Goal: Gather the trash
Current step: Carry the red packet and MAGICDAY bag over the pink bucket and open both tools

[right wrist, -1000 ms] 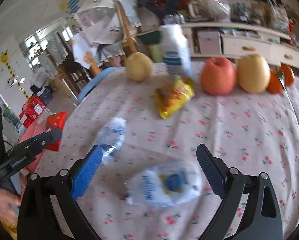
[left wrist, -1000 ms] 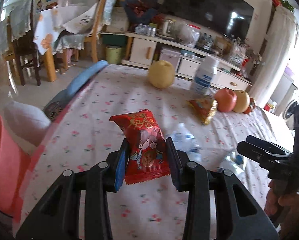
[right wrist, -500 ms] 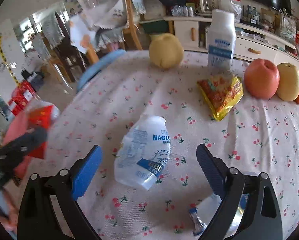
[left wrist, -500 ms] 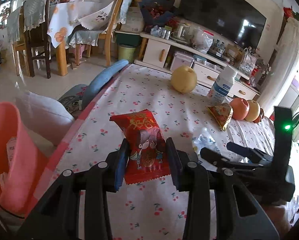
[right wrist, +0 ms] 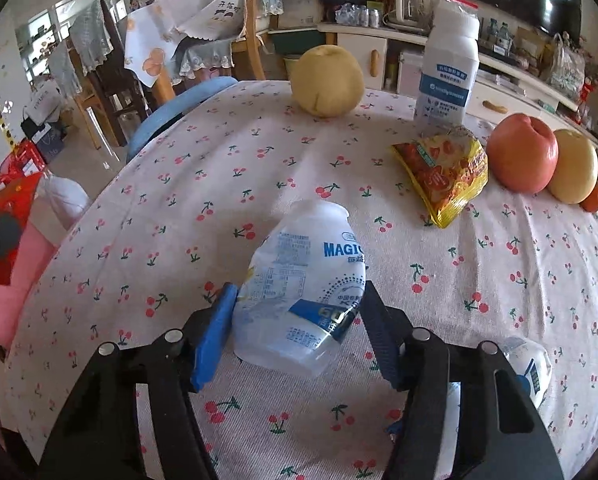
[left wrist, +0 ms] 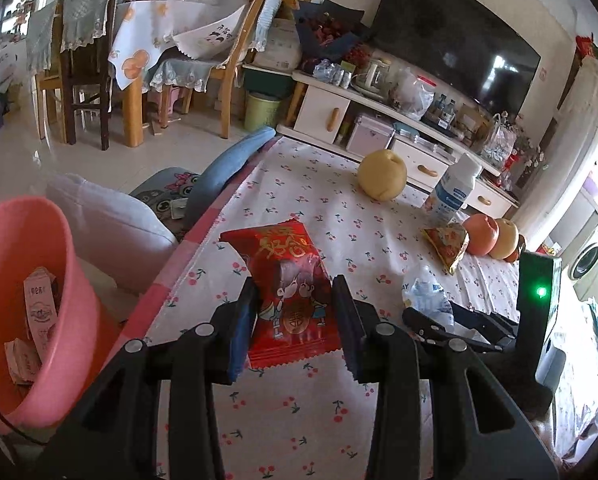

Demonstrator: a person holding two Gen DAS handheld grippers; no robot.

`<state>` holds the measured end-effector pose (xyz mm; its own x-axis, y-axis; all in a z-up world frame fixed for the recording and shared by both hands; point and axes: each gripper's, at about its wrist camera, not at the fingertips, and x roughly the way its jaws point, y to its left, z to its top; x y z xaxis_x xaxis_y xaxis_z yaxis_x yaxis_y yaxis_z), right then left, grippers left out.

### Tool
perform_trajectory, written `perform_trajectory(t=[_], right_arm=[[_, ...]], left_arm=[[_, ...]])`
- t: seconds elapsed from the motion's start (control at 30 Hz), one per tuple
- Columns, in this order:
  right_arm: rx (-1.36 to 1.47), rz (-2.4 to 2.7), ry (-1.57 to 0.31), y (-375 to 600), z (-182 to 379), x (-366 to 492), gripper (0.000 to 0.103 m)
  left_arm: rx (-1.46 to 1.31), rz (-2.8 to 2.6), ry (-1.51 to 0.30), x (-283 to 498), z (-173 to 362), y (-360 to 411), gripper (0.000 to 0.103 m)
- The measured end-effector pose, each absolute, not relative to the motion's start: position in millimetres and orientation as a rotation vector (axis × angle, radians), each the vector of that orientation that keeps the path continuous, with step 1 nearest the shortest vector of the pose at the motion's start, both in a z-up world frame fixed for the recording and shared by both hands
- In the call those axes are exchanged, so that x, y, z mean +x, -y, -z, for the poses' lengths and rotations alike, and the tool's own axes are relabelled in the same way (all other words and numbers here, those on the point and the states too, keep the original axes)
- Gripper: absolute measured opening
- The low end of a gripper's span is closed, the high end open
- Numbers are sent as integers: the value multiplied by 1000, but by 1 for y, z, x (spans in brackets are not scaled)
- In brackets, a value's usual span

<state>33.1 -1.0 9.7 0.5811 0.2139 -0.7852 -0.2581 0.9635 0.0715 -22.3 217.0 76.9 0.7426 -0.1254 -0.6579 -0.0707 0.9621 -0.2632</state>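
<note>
My left gripper (left wrist: 293,320) is shut on a red snack packet (left wrist: 289,292) and holds it above the table's left edge, to the right of a pink trash bin (left wrist: 31,312) with paper scraps inside. My right gripper (right wrist: 297,328) has closed around a clear crushed plastic bottle (right wrist: 303,288) lying on the cherry-print tablecloth (right wrist: 179,220); both pads touch its sides. The same bottle (left wrist: 429,294) shows in the left wrist view. A yellow snack wrapper (right wrist: 445,172) lies further back.
A pear (right wrist: 326,80), a white upright bottle (right wrist: 449,76), an apple (right wrist: 523,158) and more fruit stand at the table's far side. Another small bottle (right wrist: 529,366) lies at the right. A blue chair back (left wrist: 227,164) and white cushion (left wrist: 107,220) sit left of the table.
My right gripper moved forward and closed from wide open onto the clear bottle. My left gripper carried the red packet left, bringing the pink bin further into view.
</note>
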Motion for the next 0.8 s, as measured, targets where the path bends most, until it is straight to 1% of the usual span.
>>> perform_trajectory(t=[0.23,0.47,0.8], right_arm=[[-80,-272,-881,-8,-18,23,62],[-77,-309,-840,-27,-44,8,62],[-89,-494,-761,-102,-94,-22,62]], left_arm=[[-291,19,-719,-28,-83,-229,40],[-331,-17,-676,-39,-95,-254,40],[-358,-205,-589,-64,-116,-317,40]])
